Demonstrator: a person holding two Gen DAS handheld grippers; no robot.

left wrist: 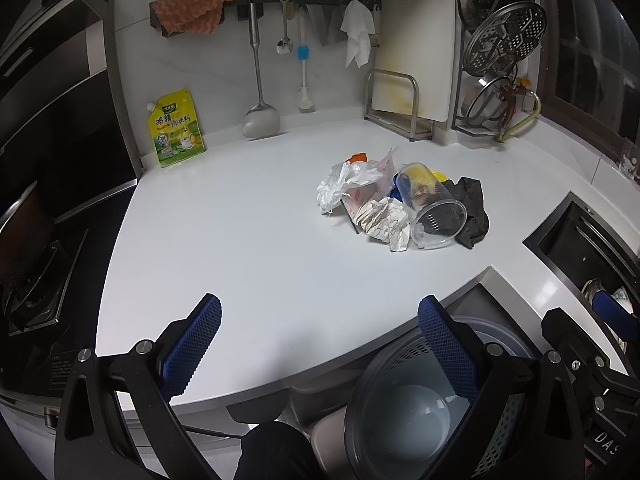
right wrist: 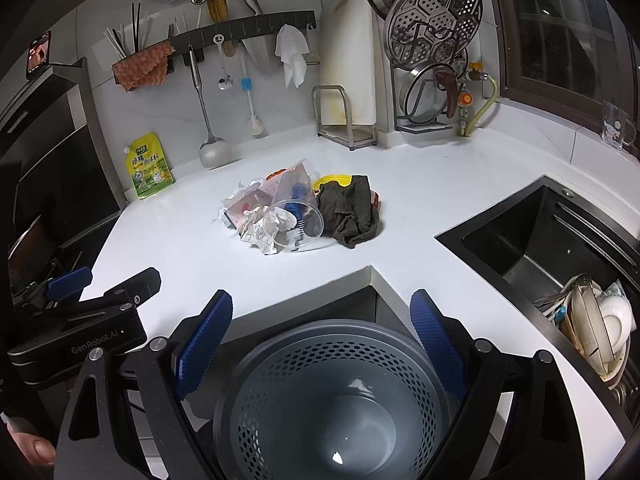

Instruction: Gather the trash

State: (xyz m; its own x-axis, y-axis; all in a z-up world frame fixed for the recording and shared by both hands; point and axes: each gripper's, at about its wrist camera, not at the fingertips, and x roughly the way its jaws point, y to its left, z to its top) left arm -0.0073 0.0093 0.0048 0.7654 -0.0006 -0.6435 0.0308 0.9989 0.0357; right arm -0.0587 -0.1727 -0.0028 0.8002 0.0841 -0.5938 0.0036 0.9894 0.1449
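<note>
Both units spread wide, nothing between the pads: left hand-held gripper (left wrist: 320, 344), right hand-held gripper (right wrist: 322, 338). Each hangs at the near edge of the tabletop (left wrist: 240, 240), angled down.

Directly below and between the right pads: grey perforated trash bin (right wrist: 328, 400), standing on the floor in the tabletop's notched corner. Only a couple of small pale scraps at the bottom. Left view shows the same bin (left wrist: 400, 412) under its right pad.

Bare white surface from the near edge up to the trash pile (right wrist: 296, 216), mid-tabletop, well apart from both units; nothing stands in between. Pile contents: clear plastic cup (right wrist: 294, 226) on its side, mouth toward camera; crumpled paper (right wrist: 260, 232) touching its left; white plastic bag (left wrist: 344, 184) behind that; dark cloth (right wrist: 352, 212) against the cup's right; yellow lid (right wrist: 332, 180) at the back, partly under the cloth.

Right side: black sink (right wrist: 532, 240), with dishes (right wrist: 600, 328) stacked in its near end.

Far edge against the wall: yellow seasoning pouch (right wrist: 150, 168), hanging spatula (right wrist: 214, 152), cutting board (right wrist: 348, 72) in a rack, steamer trays (right wrist: 434, 20). Stove (left wrist: 32, 288) at far left.
</note>
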